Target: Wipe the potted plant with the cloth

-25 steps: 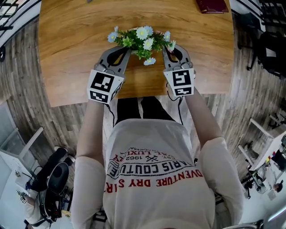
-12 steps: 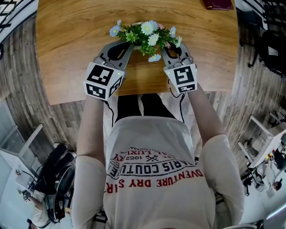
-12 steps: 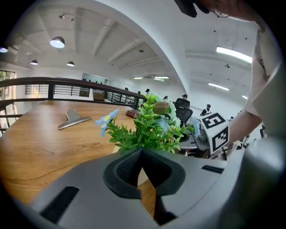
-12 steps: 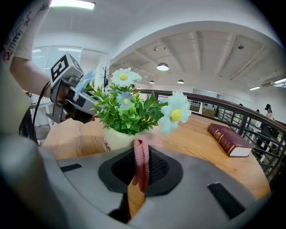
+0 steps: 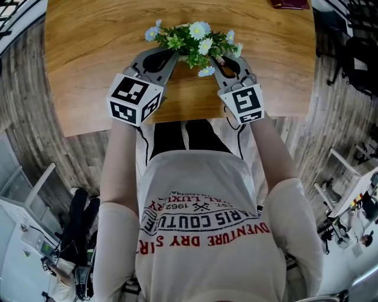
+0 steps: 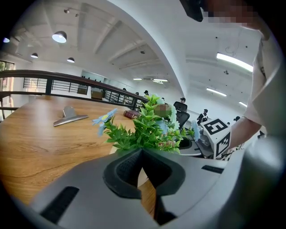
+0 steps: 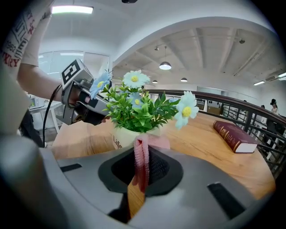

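Grippers, two, in your hands. Head view: your left gripper [image 5: 169, 56] and right gripper [image 5: 218, 60] both reach out from the near edge of the wooden table [image 5: 88, 53] and flank the potted plant [image 5: 192, 40], one at its left and one at its right, with their marker cubes on your side. The plant stands near the middle of the table, closer to the near edge than the far one. A dark red book [image 5: 289, 3] lies at the far right, cut off by the frame. Left gripper view: your left jaws are pressed together with nothing between them. Their tips sit just beside the plant's green leaves and pale blue flowers, and the gripper body hides most of the pot. A silver metal tool [image 6: 69, 117] lies well apart on the far left of the table, and the right gripper's marker cube shows beyond the plant. Right gripper view: your right jaws pinch a pink cloth [image 7: 142, 156], which stands up as a narrow fold between the pads. Its upper end overlaps the front of the cream pot below the foliage; you cannot tell whether it presses on the pot. The book lies to the right, well apart from the plant.
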### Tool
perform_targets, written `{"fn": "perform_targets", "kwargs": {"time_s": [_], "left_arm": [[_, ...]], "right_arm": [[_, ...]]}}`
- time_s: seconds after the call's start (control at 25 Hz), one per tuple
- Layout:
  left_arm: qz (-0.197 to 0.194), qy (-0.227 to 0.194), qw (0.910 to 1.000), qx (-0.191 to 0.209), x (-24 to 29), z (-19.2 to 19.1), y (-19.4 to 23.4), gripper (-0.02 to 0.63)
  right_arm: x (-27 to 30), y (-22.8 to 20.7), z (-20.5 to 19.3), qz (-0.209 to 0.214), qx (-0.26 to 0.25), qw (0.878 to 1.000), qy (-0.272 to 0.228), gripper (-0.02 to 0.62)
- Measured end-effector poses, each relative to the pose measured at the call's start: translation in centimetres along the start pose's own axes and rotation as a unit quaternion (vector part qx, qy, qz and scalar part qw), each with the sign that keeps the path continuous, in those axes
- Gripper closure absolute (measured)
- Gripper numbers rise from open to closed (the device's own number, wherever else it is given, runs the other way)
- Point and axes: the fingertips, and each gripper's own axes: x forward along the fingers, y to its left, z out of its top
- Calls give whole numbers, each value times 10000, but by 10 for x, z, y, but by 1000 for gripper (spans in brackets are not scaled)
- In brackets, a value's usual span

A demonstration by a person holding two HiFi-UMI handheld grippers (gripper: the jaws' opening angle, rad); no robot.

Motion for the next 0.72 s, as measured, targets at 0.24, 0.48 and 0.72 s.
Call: {"fn": "perform_targets", "kwargs": {"time_s": [0.24, 0.48, 0.72], "left_arm": [[-87, 4, 9999, 75, 2, 1, -1, 592], [-226, 23, 9997, 45, 1, 2, -2, 592], [-473, -1, 9988, -86, 0, 3, -2, 592]], "right_arm": [[-2, 14, 0, 100, 64, 9999, 51, 551], [0, 34, 3, 145, 101, 9998, 85, 551], [8, 53, 8, 192, 137, 9997, 66, 551]]}}
